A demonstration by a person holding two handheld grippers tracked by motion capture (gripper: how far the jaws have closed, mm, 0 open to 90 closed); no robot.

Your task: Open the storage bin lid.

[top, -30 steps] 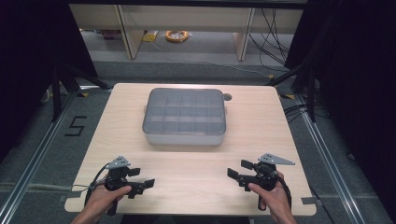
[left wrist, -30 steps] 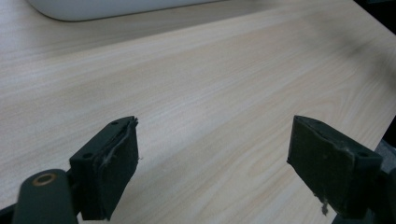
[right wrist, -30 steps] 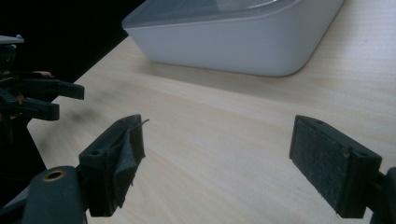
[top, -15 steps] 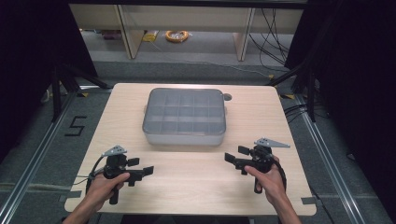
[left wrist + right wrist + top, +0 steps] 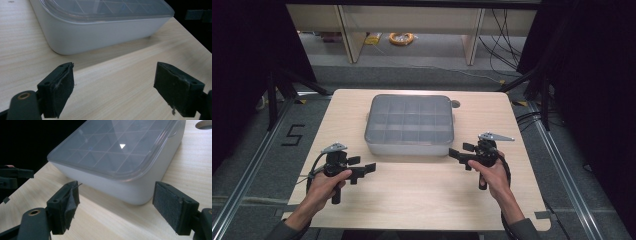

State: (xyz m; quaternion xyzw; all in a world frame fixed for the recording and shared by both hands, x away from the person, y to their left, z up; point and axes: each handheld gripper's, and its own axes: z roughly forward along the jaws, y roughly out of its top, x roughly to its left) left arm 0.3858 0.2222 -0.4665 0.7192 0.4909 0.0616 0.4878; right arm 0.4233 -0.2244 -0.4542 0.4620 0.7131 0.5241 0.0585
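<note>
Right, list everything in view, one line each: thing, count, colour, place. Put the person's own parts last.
table: one, light wood, centre of the high view, on a grey floor.
organizer box: one, pale grey with a clear lid over a grid of compartments, lid on, at the middle of the table toward the far side.
hole: one, round, in the tabletop just beyond the box's far right corner.
cable coil: one, orange-yellow, on the floor beyond the table.
number 5: one, black, marked on the floor left of the table.
left gripper: one, black, jaws apart, near the box's near left corner.
right gripper: one, black, jaws apart, close to the box's near right corner.
</note>
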